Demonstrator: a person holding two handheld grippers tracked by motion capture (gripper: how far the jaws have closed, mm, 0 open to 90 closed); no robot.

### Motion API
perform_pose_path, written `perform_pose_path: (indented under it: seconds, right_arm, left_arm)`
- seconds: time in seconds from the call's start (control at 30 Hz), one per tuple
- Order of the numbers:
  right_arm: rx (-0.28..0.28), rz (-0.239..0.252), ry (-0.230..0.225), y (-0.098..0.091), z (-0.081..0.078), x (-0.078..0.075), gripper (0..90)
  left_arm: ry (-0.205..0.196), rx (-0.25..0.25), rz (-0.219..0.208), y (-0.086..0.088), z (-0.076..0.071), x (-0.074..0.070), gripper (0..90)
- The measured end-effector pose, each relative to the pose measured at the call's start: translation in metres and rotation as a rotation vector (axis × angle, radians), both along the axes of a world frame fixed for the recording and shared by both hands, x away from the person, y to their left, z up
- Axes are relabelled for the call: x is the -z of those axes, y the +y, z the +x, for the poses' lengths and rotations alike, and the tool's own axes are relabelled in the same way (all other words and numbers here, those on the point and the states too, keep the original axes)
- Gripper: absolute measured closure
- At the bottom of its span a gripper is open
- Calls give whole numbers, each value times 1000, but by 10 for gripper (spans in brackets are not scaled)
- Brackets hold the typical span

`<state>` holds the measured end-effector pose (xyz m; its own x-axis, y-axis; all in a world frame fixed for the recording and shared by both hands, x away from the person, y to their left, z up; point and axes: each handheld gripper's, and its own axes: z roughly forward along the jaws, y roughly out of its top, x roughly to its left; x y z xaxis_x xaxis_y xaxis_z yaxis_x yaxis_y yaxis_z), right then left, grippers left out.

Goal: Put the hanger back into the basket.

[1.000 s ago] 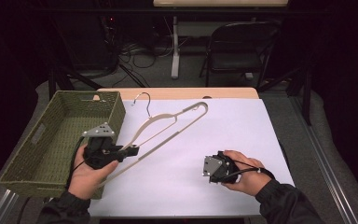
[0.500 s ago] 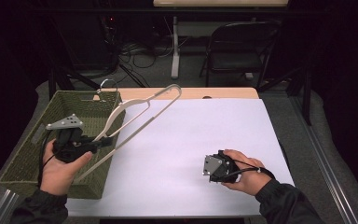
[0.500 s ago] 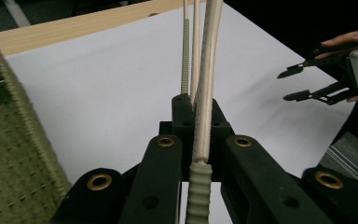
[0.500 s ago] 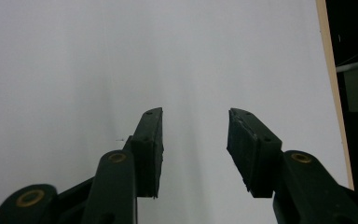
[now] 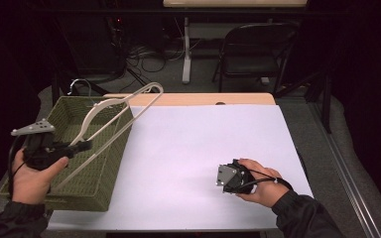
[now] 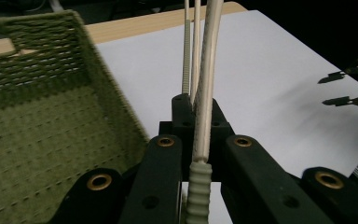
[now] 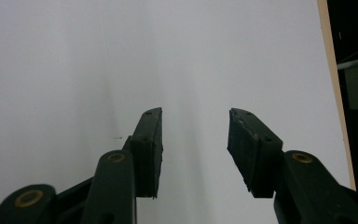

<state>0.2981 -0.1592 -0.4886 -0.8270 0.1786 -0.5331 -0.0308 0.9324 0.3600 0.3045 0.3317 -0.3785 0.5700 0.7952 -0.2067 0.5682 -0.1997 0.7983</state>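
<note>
A cream clothes hanger with a metal hook hangs tilted over the green woven basket at the table's left. My left gripper is shut on its lower bar. In the left gripper view the jaws pinch the pale bar of the hanger, with the basket below to the left. My right gripper rests low on the white sheet near the front right. Its jaws stand open with nothing between them. That right gripper also appears far off in the left gripper view.
A white sheet covers most of the table, with a wooden strip along its far edge. A black folding chair and loose cables sit on the floor behind the table.
My left hand has carried the hanger leftward, off the white sheet and over the basket. The right hand has stayed where it was.
</note>
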Motion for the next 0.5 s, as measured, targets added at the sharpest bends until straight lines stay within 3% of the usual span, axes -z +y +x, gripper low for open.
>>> perform_pose_path:
  seconds: [0.17,0.5]
  right_arm:
    - [-3,7,6,0,1,2,550]
    - [7,4,7,1,1,3,550]
  left_arm:
    - [5,-37,18,26,1,2,879]
    - [19,-66,1,64,4,15,879]
